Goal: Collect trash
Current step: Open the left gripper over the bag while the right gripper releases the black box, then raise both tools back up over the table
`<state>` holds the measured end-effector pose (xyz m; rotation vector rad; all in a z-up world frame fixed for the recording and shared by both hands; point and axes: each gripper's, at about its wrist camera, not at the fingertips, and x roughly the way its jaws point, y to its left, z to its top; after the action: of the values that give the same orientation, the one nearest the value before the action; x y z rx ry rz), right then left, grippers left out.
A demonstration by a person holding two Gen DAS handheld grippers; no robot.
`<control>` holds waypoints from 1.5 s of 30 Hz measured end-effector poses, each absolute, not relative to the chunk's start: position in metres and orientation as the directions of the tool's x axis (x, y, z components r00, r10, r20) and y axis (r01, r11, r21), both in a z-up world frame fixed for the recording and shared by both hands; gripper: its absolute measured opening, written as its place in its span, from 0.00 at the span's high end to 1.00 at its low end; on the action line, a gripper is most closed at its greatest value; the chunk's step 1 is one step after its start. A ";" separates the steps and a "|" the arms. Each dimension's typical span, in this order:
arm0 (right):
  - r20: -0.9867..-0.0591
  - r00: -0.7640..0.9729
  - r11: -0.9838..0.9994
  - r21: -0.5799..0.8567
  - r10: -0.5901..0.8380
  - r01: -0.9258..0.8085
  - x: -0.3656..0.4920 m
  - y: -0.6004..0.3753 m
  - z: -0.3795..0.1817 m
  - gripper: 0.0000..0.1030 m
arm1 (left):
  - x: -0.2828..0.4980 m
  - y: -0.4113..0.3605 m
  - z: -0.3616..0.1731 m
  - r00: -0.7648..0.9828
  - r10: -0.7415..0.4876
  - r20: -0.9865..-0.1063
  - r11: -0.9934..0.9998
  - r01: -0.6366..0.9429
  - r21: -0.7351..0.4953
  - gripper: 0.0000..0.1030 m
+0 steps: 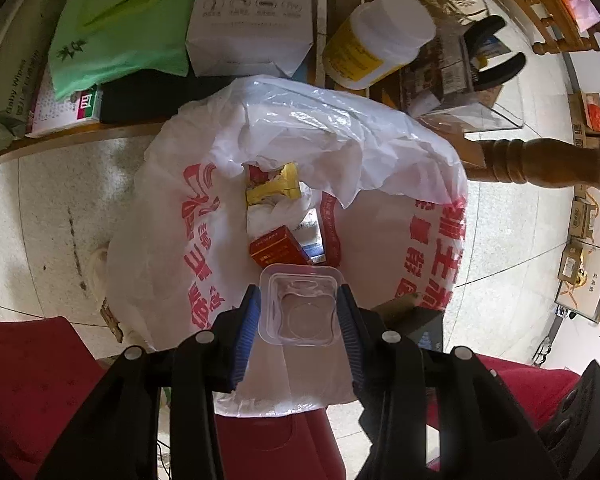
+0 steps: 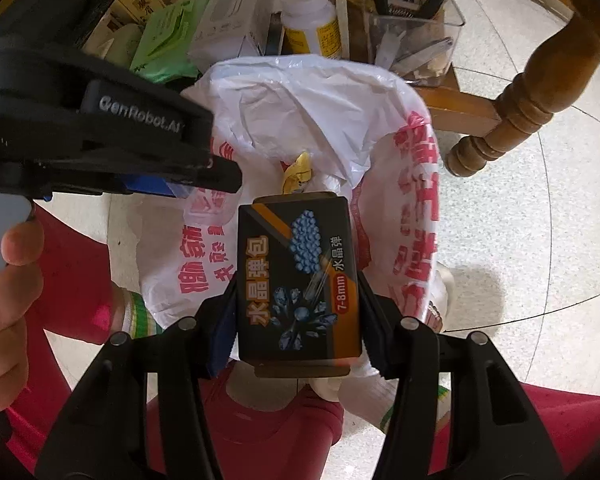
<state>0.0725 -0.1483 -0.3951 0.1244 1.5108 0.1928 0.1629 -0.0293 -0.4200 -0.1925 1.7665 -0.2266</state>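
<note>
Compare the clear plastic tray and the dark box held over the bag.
The clear plastic tray is see-through and empty; the dark box is opaque and printed with blue beads. The tray is squarish and open; the box is oblong and closed. Each is clamped by one gripper above the white bag.

Pale speckled tile floor, turned wooden table leg

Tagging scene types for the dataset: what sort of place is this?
Most likely a lived-in home room. A cluttered wooden table holds a wet wipes pack and a pill bottle, a turned wooden leg stands on the tiled floor, and a shopping bag serves as the bin liner.
</note>
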 end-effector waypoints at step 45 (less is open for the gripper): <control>-0.868 0.373 0.842 0.089 0.327 -0.532 0.026 -0.185 -0.085 0.07 | 0.072 0.017 -0.125 0.263 -0.032 -0.964 0.999 0.042 -0.022 0.15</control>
<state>0.0259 -0.1852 -0.0849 -0.2198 1.0540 0.5563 0.0720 0.0169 -0.1251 0.0084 1.3040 -0.0500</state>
